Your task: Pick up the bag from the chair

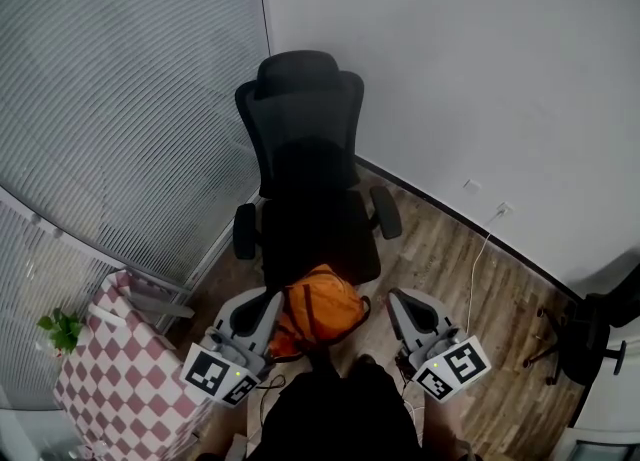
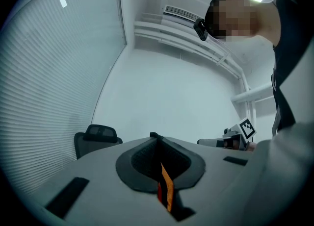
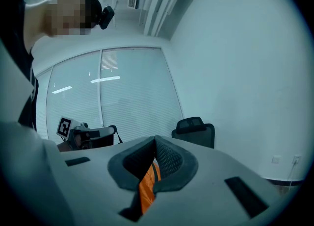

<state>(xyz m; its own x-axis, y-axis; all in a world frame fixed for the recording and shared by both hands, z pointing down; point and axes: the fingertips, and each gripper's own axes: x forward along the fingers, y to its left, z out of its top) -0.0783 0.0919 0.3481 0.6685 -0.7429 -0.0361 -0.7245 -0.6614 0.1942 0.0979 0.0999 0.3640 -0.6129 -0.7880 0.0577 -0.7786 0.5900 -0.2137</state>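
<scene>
Found bag (image 1: 322,307) at the front edge of the chair (image 1: 305,164) seat, slung between both tools, close to the person's body. Couldn't tell from above whether fully clear of the seat. Read left tool (image 2: 157,141) as clenched on a thin orange-and-black strap (image 2: 166,193). Read right tool (image 3: 155,141) as clenched on orange fabric (image 3: 146,190), likely strap or bag edge.

Risks, as judged:
- Held by thin webbing only, so could slip out under the bag's weight or a jerk.
- Gripped at two separate points, so could tip and swing with uneven lifting.
- Could snag on the seat edge or armrest (image 1: 385,211) if pulled back low.

Got the pinch detail only from the tool views; lost both pinches in the head view behind the tool bodies. Got bag position relative to chair only from the head view; saw just the chair back, blinds (image 2: 49,73) and the opposite tool in the tool views, no bag body.
</scene>
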